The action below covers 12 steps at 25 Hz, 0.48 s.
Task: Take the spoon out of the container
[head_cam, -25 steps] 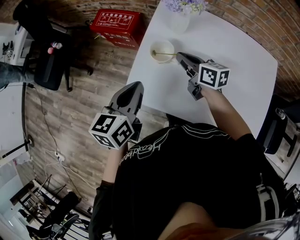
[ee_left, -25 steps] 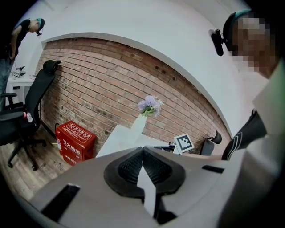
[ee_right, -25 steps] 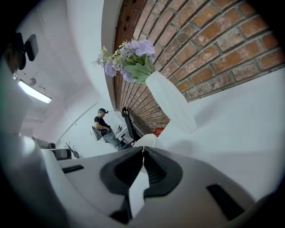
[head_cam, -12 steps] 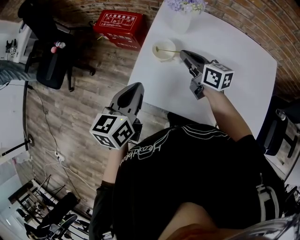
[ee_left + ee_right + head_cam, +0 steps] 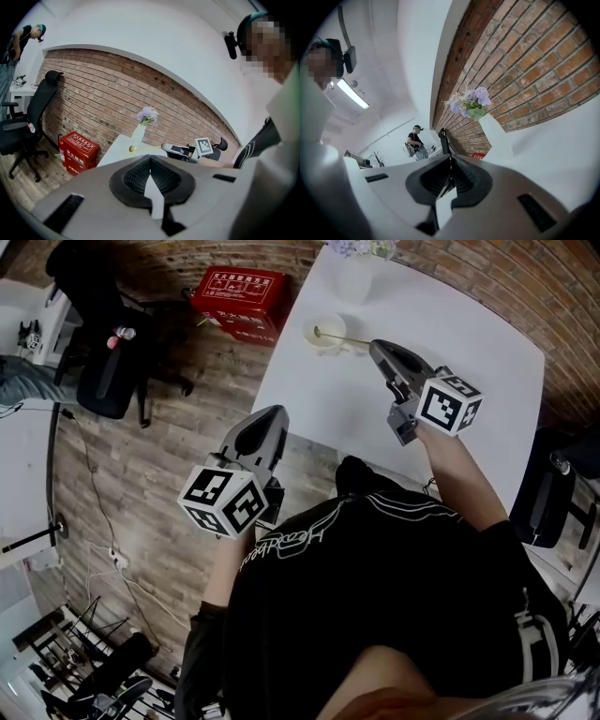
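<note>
A thin golden spoon (image 5: 342,337) hangs level over the cream cup (image 5: 328,349) on the white table (image 5: 459,324). My right gripper (image 5: 375,345) is shut on the end of its handle. In the left gripper view the spoon (image 5: 143,148) sticks out leftward from the right gripper (image 5: 167,148), in the air above the table. In the right gripper view only a sliver of the spoon's handle (image 5: 450,163) shows between the shut jaws. My left gripper (image 5: 272,412) hovers off the table's near edge, over the floor, shut with nothing in it.
A white vase with purple flowers (image 5: 358,276) stands just behind the cup, by the brick wall. A red box (image 5: 239,289) and a black office chair (image 5: 103,362) sit on the wooden floor left of the table. Another chair (image 5: 548,493) is at the right.
My right gripper has drawn back to the right with the spoon. The spoon has come up out of the cup and now hangs level. The left gripper has stayed put.
</note>
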{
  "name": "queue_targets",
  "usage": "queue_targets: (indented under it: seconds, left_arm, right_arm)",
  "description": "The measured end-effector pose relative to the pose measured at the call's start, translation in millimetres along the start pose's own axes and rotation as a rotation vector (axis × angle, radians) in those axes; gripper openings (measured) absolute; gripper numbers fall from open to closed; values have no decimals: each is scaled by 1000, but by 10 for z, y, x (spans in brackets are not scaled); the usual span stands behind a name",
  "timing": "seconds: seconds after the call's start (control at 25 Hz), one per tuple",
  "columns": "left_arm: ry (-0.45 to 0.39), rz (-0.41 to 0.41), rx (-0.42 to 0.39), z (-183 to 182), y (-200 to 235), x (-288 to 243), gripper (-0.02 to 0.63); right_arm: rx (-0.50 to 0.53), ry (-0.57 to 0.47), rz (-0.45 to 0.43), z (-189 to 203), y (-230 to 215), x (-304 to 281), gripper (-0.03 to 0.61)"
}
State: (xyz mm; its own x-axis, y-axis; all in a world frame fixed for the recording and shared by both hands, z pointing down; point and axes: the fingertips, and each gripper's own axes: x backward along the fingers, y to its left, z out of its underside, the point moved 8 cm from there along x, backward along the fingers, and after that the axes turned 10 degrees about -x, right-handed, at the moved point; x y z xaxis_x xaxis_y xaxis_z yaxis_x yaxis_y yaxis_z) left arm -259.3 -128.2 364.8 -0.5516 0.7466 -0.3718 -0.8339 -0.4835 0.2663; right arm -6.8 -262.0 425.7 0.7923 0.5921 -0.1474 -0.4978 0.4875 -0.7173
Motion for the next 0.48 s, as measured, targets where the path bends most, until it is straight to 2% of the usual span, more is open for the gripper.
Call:
queue_targets:
  seconds: [0.48]
  left_arm:
    - [-94,13,-53,-39,-342,544,5]
  right_arm:
    - [69,-111,-116,101,810,713,-2]
